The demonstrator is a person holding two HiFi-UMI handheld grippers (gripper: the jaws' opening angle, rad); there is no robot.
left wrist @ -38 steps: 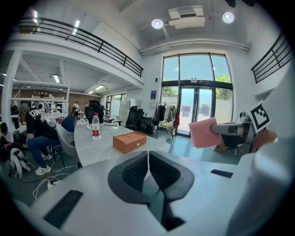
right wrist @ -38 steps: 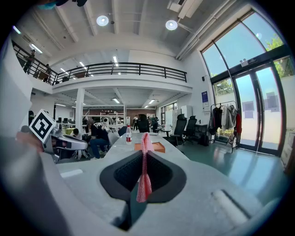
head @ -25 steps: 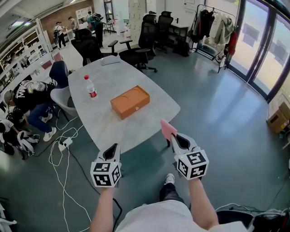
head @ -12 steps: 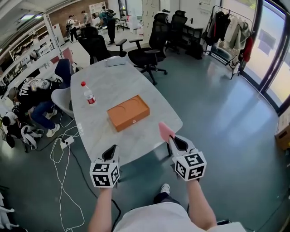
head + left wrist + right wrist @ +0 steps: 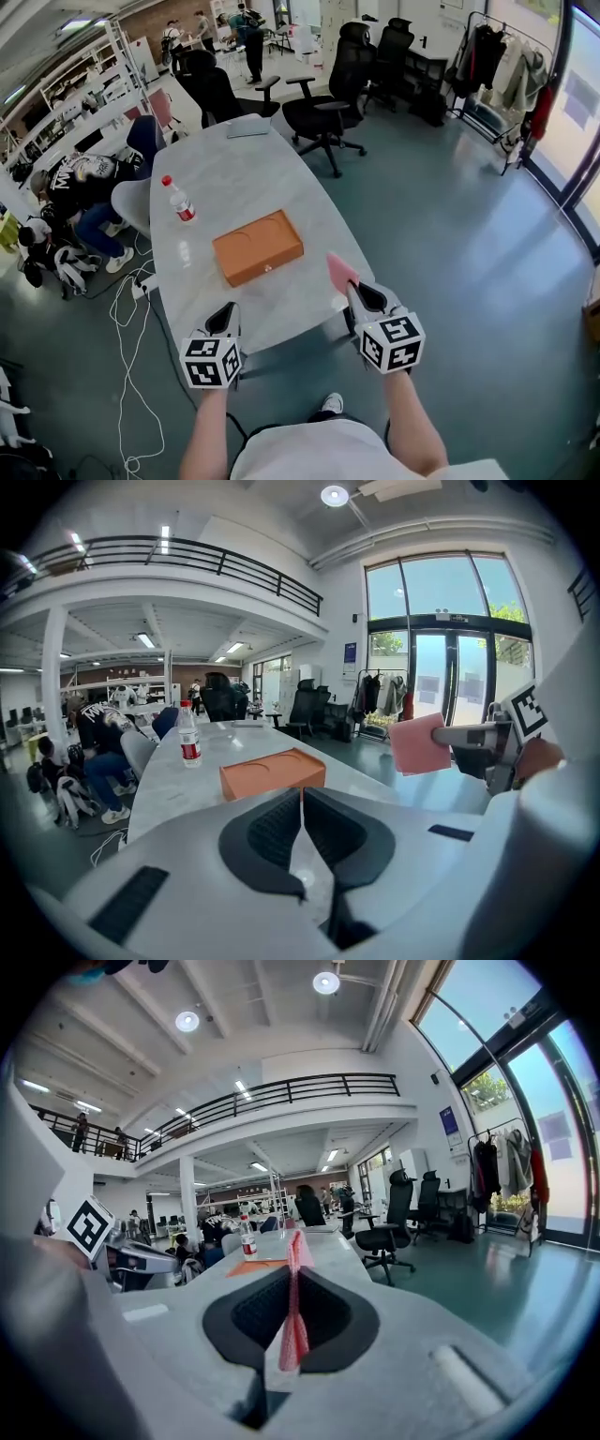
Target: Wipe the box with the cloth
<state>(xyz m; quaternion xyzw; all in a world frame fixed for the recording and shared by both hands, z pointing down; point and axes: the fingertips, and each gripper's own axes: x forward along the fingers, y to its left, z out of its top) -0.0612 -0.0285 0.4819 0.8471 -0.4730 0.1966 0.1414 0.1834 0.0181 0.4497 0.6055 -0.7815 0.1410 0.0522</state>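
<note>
An orange box (image 5: 257,247) with a round recess in its lid lies flat in the middle of the grey table (image 5: 234,178); the same box (image 5: 272,772) shows ahead in the left gripper view. My right gripper (image 5: 354,292) is shut on a pink cloth (image 5: 340,271) that sticks up past its tips, over the table's near edge, right of the box. The cloth (image 5: 295,1288) stands edge-on between the jaws in the right gripper view. My left gripper (image 5: 228,314) is shut and empty, hanging just short of the table's near edge.
A water bottle (image 5: 177,201) with a red cap stands left of the box. A flat grey item (image 5: 248,132) lies at the table's far end. Black office chairs (image 5: 323,108) ring the far side. A person (image 5: 80,202) sits at the left, cables (image 5: 131,328) on the floor.
The view has shifted so the table and box sit lower and closer. Both grippers keep the same pose, the right one still holding the cloth.
</note>
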